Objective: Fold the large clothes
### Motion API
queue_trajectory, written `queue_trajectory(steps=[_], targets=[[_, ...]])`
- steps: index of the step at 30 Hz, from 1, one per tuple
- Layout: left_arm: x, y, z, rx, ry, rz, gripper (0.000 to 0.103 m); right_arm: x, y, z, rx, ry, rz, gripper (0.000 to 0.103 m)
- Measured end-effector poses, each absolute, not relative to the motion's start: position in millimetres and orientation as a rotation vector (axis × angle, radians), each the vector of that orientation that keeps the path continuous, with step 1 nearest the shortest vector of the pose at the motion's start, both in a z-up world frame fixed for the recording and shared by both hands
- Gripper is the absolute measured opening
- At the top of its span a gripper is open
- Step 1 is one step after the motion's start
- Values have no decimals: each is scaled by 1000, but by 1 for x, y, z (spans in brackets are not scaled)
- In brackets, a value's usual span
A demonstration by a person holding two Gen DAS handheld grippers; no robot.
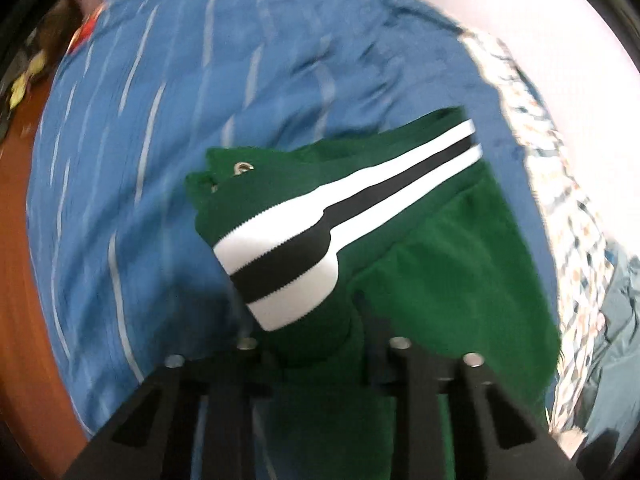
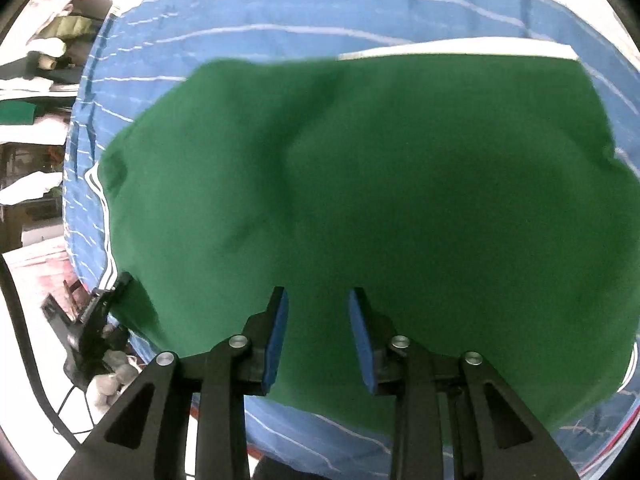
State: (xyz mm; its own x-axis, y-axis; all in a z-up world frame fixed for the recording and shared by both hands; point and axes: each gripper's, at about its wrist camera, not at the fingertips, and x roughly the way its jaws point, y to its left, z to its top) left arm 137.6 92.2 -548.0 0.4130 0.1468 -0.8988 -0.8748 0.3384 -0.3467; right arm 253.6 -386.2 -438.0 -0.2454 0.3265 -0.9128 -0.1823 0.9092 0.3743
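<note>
A large green garment with a white-black-white striped band [image 1: 320,224] hangs from my left gripper [image 1: 320,340], which is shut on its green cloth and lifts it above the blue striped sheet [image 1: 160,120]. The fingertips are hidden under the cloth. A metal eyelet [image 1: 243,167] shows near the garment's edge. In the right wrist view the green garment [image 2: 380,200] lies spread over the blue sheet [image 2: 280,20]. My right gripper [image 2: 319,300] is open just above the near part of the cloth, blue pads [image 2: 280,336] bare.
The sheet covers a table with a brown wooden edge [image 1: 20,280]. A patterned cloth border [image 1: 560,200] runs on the right. Shelves with folded cloth [image 2: 40,60] stand at the left. A black stand and cable [image 2: 88,340] sit on the floor.
</note>
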Motion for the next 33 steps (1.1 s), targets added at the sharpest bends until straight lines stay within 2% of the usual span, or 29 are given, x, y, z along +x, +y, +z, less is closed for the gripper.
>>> queue_trajectory(steps=[5,8,9,10,12,15,17,18,19,21,28,29,31,33], targets=[[141,73,-488,-901,717,667,18,243,-343,-475,61,1762,530,34],[152,68,-493,-877,696,624,20,247,-323,-500,-11,1769,512,34],[154,72,-504,-896,709,614,30,249,-320,-501,-23,1782,503,34],[161,79,-518,-925,737,606,43,251,-313,-501,-39,1797,493,34],[162,90,-546,-1000,789,595,58,253,-308,-495,-48,1811,515,35],[155,103,-573,-1100,788,581,59,249,-317,-485,1,1800,569,34],[143,102,-571,-1138,753,594,58,245,-333,-479,55,1800,578,35],[140,101,-568,-1147,735,605,47,243,-345,-474,94,1798,567,36],[139,99,-565,-1126,741,637,21,242,-354,-470,117,1790,555,40],[141,97,-553,-1047,767,669,16,238,-377,-460,175,1765,525,41],[162,113,-472,-814,696,675,13,236,-427,-433,281,1709,422,43],[166,121,-452,-766,671,674,13,238,-435,-428,284,1698,413,46],[173,132,-420,-669,638,681,13,237,-447,-420,276,1674,382,59],[183,133,-392,-542,623,669,13,237,-462,-417,277,1656,352,60]])
